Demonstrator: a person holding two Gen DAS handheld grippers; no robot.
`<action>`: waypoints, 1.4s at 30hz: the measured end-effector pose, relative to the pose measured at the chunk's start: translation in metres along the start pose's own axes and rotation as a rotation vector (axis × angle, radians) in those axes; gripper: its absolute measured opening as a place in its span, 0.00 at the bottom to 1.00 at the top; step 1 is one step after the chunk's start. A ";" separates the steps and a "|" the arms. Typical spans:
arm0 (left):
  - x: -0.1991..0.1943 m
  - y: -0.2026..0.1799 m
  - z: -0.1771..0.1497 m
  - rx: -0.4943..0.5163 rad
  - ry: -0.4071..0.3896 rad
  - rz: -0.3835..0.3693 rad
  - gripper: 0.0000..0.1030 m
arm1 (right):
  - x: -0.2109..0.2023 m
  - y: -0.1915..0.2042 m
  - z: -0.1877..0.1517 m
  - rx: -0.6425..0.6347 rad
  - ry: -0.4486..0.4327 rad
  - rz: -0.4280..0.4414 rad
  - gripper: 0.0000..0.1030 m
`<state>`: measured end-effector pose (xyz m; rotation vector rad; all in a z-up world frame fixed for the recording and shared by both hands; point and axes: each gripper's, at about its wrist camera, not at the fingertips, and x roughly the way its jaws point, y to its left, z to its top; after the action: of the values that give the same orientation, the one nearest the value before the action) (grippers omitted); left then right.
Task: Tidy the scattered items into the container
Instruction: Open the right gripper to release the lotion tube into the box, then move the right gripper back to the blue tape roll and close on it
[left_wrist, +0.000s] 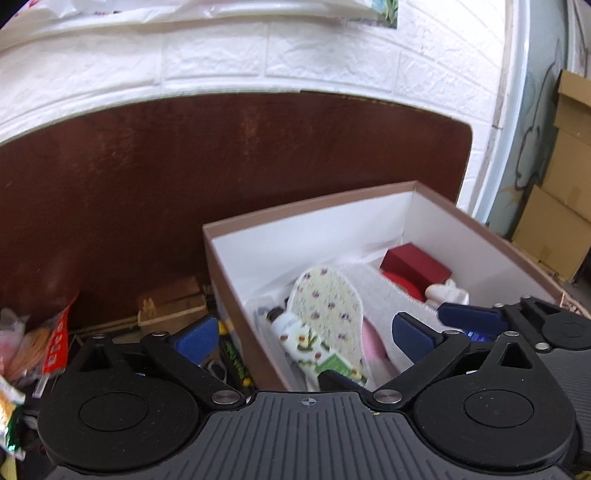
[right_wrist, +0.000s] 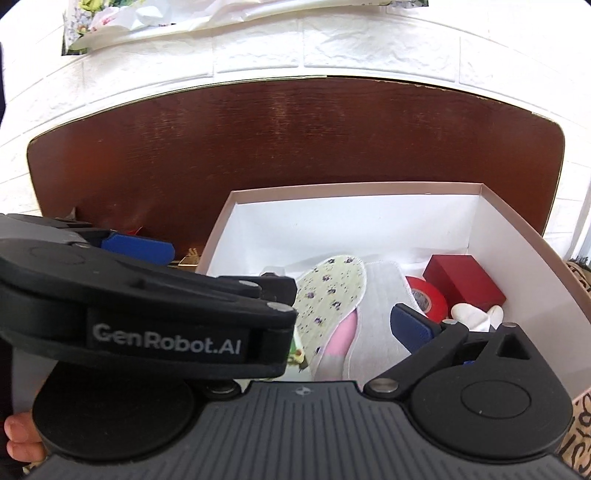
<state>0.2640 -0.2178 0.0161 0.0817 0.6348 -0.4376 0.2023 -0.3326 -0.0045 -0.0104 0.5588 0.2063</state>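
The brown cardboard box (left_wrist: 491, 236) with white inside walls (right_wrist: 332, 225) stands on the dark wooden table (left_wrist: 147, 177). In it lie a floral insole (left_wrist: 328, 299), a white insole (right_wrist: 376, 314), a red case (left_wrist: 417, 266), a red tape roll (right_wrist: 432, 299), a white bundle (right_wrist: 476, 315) and a small bottle (left_wrist: 284, 325). My left gripper (left_wrist: 306, 336) hangs open over the box's near left corner, empty. My right gripper (right_wrist: 303, 332) is open above the insoles, with one blue pad (right_wrist: 410, 328) showing. The left gripper's body hides its other finger.
Left of the box lie snack packets (left_wrist: 48, 343), a wooden block (left_wrist: 173, 306) and a dark green-printed item (left_wrist: 232, 358). A white brick wall (left_wrist: 221, 62) runs behind the table. Cardboard cartons (left_wrist: 565, 177) are stacked at the right. A person's fingers (right_wrist: 18, 435) show at the lower left.
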 end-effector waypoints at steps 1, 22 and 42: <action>-0.002 0.000 -0.002 0.003 -0.003 0.009 1.00 | 0.003 0.002 0.004 -0.002 0.001 -0.004 1.00; -0.068 -0.014 -0.022 -0.013 -0.031 0.040 1.00 | -0.030 0.027 0.004 0.031 0.001 -0.017 1.00; -0.162 0.043 -0.143 -0.242 -0.073 0.197 1.00 | -0.072 0.139 -0.068 -0.188 -0.031 0.119 1.00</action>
<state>0.0867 -0.0894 -0.0063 -0.1014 0.5968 -0.1705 0.0796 -0.2150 -0.0178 -0.1566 0.5083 0.3738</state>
